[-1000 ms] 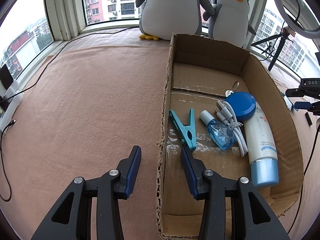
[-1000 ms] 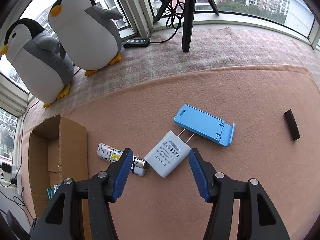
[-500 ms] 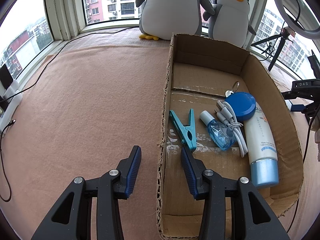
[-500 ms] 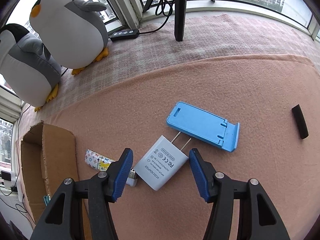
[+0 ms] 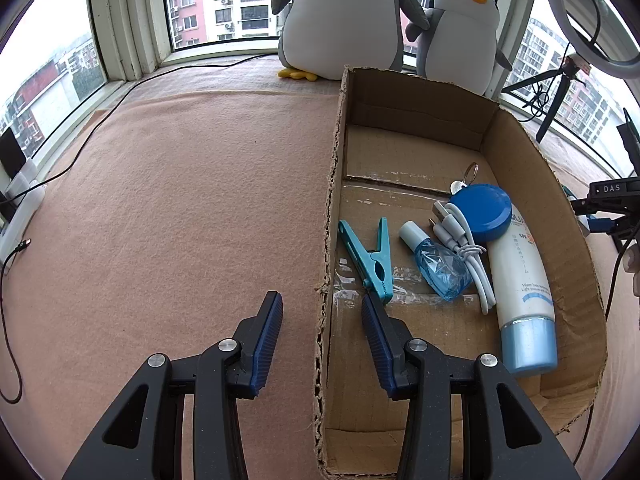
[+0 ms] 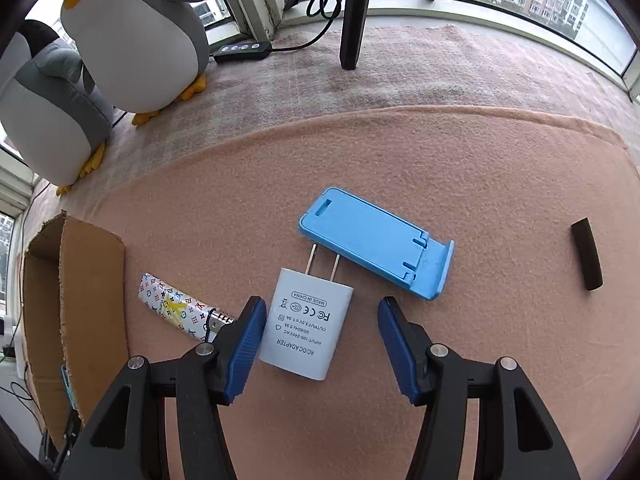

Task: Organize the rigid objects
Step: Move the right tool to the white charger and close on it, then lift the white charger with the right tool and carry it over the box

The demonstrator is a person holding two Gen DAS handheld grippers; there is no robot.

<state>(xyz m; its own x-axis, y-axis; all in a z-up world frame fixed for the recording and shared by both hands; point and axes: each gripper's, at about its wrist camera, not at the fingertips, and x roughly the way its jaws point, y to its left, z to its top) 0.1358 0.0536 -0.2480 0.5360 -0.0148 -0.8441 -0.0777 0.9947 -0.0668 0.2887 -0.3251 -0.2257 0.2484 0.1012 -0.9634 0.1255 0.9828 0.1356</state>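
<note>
A white AC adapter (image 6: 306, 324) lies flat on the pink felt, prongs pointing away. My right gripper (image 6: 322, 316) is open and straddles it, its left finger close beside the adapter's edge. Beyond it lie a blue phone stand (image 6: 376, 246) and, to the left, a patterned lighter (image 6: 180, 312). My left gripper (image 5: 322, 312) is open over the left wall of the cardboard box (image 5: 330, 200). Inside the box rest a teal clip (image 5: 370, 260), a small blue bottle (image 5: 434, 266), a white cable (image 5: 466, 248), a blue round lid (image 5: 482, 210) and a sunscreen tube (image 5: 522, 280).
Two plush penguins (image 5: 344, 16) stand behind the box by the window. A small black block (image 6: 586, 254) lies at the felt's right side. A tripod leg (image 6: 354, 12) and a power strip (image 6: 242, 50) stand farther back. Cables (image 5: 100, 120) run along the left of the felt.
My right gripper has come down and forward onto the adapter, which now sits between its fingers. The left gripper has stayed still.
</note>
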